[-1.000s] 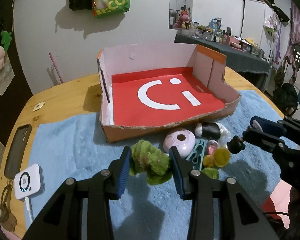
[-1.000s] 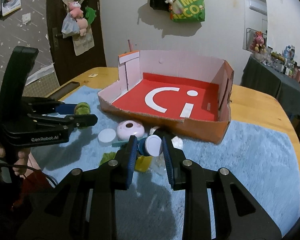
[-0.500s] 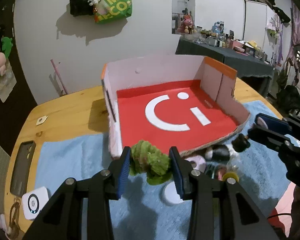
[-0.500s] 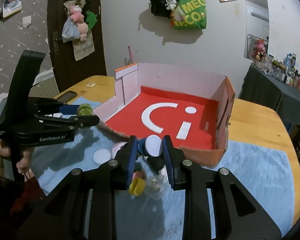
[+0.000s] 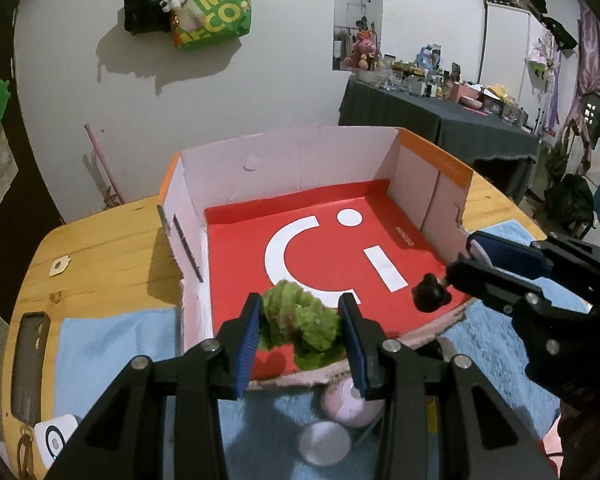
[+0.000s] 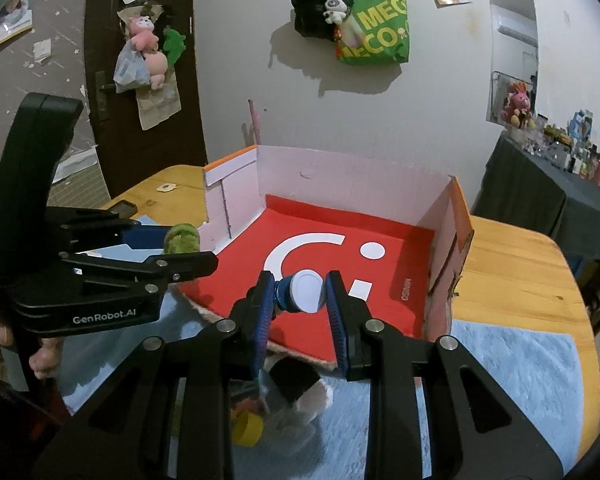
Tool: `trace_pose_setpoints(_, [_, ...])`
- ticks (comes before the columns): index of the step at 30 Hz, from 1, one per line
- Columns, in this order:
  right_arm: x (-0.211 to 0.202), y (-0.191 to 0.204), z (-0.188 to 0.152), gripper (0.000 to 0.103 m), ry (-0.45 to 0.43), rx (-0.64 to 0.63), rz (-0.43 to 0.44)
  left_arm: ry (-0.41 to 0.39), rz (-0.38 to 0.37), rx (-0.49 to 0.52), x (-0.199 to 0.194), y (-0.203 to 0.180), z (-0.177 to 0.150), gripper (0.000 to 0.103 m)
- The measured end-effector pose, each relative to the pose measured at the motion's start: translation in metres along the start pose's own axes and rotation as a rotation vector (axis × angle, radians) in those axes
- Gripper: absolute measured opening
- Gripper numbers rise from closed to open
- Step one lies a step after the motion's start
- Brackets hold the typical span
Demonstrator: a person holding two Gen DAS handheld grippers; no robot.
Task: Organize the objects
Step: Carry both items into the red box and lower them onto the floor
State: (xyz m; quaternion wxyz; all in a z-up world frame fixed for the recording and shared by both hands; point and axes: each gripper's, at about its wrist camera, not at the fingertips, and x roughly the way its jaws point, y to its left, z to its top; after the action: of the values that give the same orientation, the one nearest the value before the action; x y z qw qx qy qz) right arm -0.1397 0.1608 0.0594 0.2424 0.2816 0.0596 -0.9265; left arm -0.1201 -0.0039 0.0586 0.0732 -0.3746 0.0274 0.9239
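Left tool (image 5: 300, 320): clamped on a green plush toy (image 5: 298, 330), its two blue pads pressing the toy's sides, held over the near edge of the box.
Right tool (image 6: 300, 292): narrowly closed on a small blue object with a round white face (image 6: 304, 292), held above the box's near rim; what the object is cannot be told.
Box (image 5: 292, 168): one open cardboard box, pale pink walls with orange top edges, red floor printed with a white curved stroke, a dot and a bar; small white print on the red floor is too small to read.
Worktop (image 5: 100, 248): round, wooden, with a light blue towel (image 5: 96, 344) spread under the box's near side.
Writing: "GenRobot.AI" in white on the left tool's body, legible only in the right wrist view; a green tote bag (image 6: 374, 32) on the wall reads "MEG" over "ECO", partly cut off.
Left behind on the towel: a pink round case (image 5: 350, 406) and a white disc (image 5: 324, 442) in the left wrist view; a yellow cap (image 6: 248, 428) and a black-capped item (image 6: 294, 380) in the right wrist view.
Only in the left view: a phone (image 5: 30, 364) and a white square device (image 5: 56, 438) at the worktop's left edge.
Only in the right view: a person's hand (image 6: 44, 354) gripping the left tool's handle; plush toys hung on a dark door (image 6: 146, 46).
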Motion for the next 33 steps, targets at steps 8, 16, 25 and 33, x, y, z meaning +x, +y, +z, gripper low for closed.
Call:
trace_pose_setpoints(8, [0.023, -0.013, 0.006, 0.025, 0.026, 0.017, -0.006, 0.045, -0.002, -0.015, 0.026, 0.004, 0.01, 0.041])
trace_pose_setpoints(16, [0.052, -0.025, 0.009, 0.025, 0.067, 0.04, -0.039, 0.105, -0.01, -0.032, 0.057, 0.01, 0.014, 0.041])
trace_pose_setpoints(25, [0.08, -0.028, 0.011, 0.025, 0.105, 0.035, -0.091, 0.148, -0.01, -0.059, 0.081, 0.018, 0.016, 0.041])
trace_pose_setpoints(33, [0.097, -0.027, 0.007, 0.025, 0.149, 0.026, -0.128, 0.172, -0.009, -0.062, 0.093, 0.019, 0.015, 0.041])
